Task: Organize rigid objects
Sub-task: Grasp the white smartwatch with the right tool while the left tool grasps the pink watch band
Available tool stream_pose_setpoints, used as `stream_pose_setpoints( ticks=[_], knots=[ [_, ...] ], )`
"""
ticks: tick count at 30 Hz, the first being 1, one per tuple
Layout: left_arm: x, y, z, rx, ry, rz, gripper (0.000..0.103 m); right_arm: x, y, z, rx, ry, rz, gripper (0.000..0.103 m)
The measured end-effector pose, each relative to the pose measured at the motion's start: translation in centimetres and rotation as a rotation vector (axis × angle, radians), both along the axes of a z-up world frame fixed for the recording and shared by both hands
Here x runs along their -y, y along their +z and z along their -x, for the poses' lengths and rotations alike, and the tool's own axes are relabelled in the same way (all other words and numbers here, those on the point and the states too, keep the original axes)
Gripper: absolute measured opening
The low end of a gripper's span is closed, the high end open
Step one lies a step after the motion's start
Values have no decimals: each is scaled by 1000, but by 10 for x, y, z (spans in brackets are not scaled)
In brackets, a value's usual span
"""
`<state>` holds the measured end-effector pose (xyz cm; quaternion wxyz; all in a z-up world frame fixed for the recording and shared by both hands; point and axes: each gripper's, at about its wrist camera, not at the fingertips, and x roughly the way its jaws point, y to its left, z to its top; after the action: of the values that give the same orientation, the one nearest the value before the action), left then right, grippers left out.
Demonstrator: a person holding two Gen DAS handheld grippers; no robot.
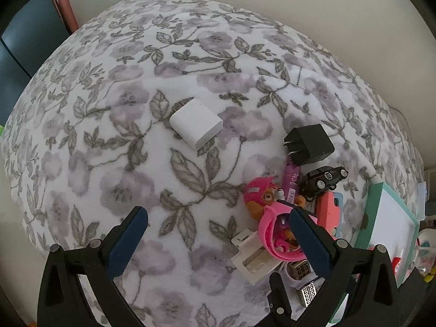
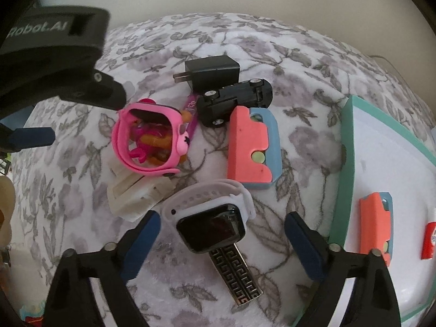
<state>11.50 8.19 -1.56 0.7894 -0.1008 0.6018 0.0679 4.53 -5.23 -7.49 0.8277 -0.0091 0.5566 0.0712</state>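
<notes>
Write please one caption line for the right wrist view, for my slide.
Open right gripper hovers over a white smartwatch among toys and a black charger on a floral blanket.

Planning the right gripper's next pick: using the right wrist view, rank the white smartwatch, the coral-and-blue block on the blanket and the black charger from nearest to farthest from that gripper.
1. White smartwatch: between the open right gripper fingers.
2. Coral-and-blue block: beyond it, slightly right.
3. Black charger: at the pile's far end.

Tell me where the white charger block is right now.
In the left wrist view the white charger block lies alone on the floral blanket, near the centre, up and left of the black charger and the toy pile.
</notes>
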Motion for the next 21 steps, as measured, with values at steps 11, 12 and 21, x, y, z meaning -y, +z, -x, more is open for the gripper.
stream_pose_setpoints(
  ticks=[11,12,21],
  knots=[
    [4,-2,-2,-8,-14,44,103,-8,1,-1,-5,39,-41,69],
    [5,-2,-2,-7,-17,47,103,-8,1,-1,-4,41,-45,68],
    [16,-8,-5,-15,-52,98,103,0,2,0,-7,25,-74,67]
  ],
)
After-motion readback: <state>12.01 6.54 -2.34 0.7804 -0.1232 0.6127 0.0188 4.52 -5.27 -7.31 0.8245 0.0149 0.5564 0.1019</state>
